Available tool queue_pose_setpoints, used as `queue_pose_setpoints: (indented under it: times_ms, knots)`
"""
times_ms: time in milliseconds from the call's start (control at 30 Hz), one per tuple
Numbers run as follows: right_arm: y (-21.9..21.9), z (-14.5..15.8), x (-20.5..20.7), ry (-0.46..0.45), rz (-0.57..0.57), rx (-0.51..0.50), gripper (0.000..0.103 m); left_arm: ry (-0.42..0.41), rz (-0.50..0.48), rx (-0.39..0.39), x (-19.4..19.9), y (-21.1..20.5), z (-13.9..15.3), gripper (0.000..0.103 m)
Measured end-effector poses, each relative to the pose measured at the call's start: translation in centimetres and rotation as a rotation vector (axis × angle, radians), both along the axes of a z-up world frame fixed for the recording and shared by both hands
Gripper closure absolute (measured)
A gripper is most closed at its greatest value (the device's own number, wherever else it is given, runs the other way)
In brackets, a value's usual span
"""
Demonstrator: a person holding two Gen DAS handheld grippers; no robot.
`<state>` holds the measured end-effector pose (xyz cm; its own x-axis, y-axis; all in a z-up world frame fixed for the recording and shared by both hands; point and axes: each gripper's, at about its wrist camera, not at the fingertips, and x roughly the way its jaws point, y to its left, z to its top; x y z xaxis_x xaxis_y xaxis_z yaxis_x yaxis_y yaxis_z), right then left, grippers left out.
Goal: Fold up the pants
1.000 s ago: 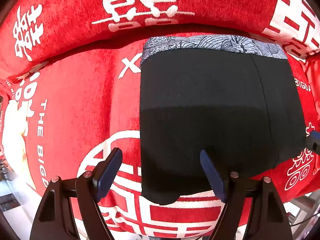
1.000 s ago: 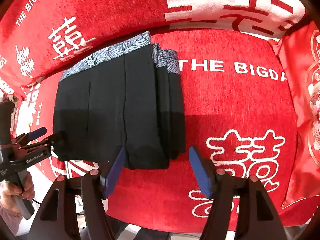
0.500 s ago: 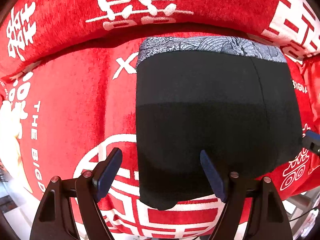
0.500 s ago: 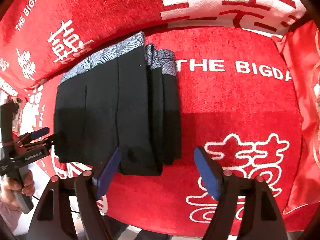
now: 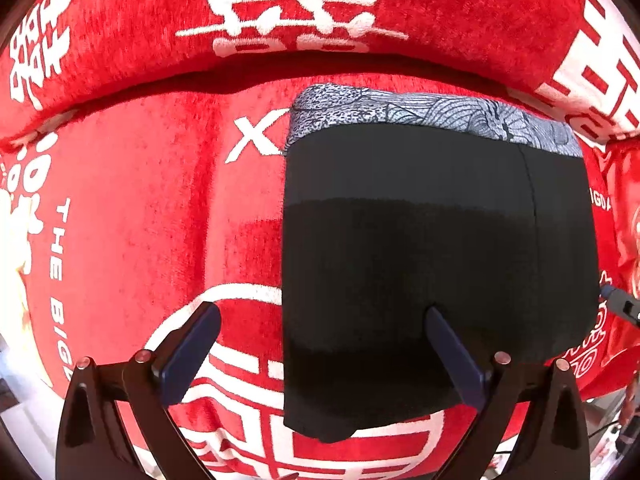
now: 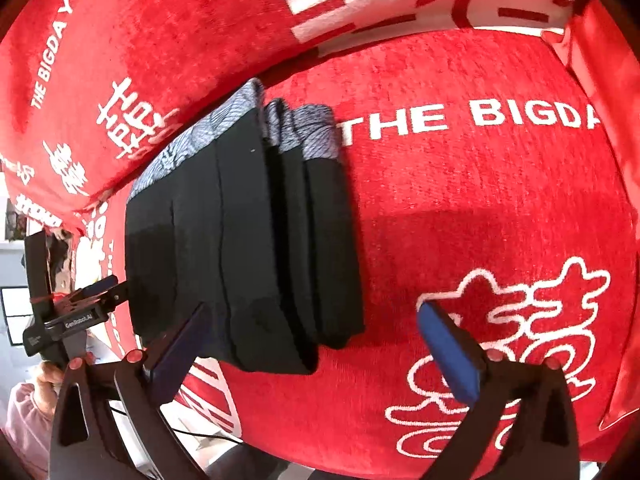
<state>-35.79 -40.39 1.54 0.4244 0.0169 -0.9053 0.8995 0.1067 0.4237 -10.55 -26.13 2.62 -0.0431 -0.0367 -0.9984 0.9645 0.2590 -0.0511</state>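
Black pants (image 5: 432,260) with a grey patterned waistband (image 5: 432,110) lie folded in a flat stack on the red seat cushion (image 5: 152,208). My left gripper (image 5: 320,344) is open and empty, hovering over the stack's near left corner. In the right wrist view the same pants (image 6: 240,240) show stacked layers at their right edge. My right gripper (image 6: 312,340) is open and empty, over the stack's near right corner. The left gripper (image 6: 100,292) also shows there, at the stack's left edge.
A red back cushion (image 5: 300,12) with white characters rises behind the seat. A shiny red pillow (image 6: 616,128) stands at the right end. The seat's front edge (image 6: 320,452) lies just below the grippers. The seat right of the pants (image 6: 500,208) is bare.
Both grippers have drifted slightly and the right gripper's jaws stand a little wider. The folded pants have not moved.
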Motion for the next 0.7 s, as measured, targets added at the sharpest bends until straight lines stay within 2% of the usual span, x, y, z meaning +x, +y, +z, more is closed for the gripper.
queue_pose_setpoints:
  times_ms: [333, 700]
  knots:
    - [-0.7, 0.0, 1.5, 0.211, 0.088, -0.054, 0.000, -0.022, 0.004, 0.008, 0.1, -0.2, -0.4, 0.000]
    - [-0.7, 0.5, 1.8, 0.231, 0.114, -0.084, 0.000, -0.039, -0.006, 0.012, -0.1, -0.4, -0.2, 0.000]
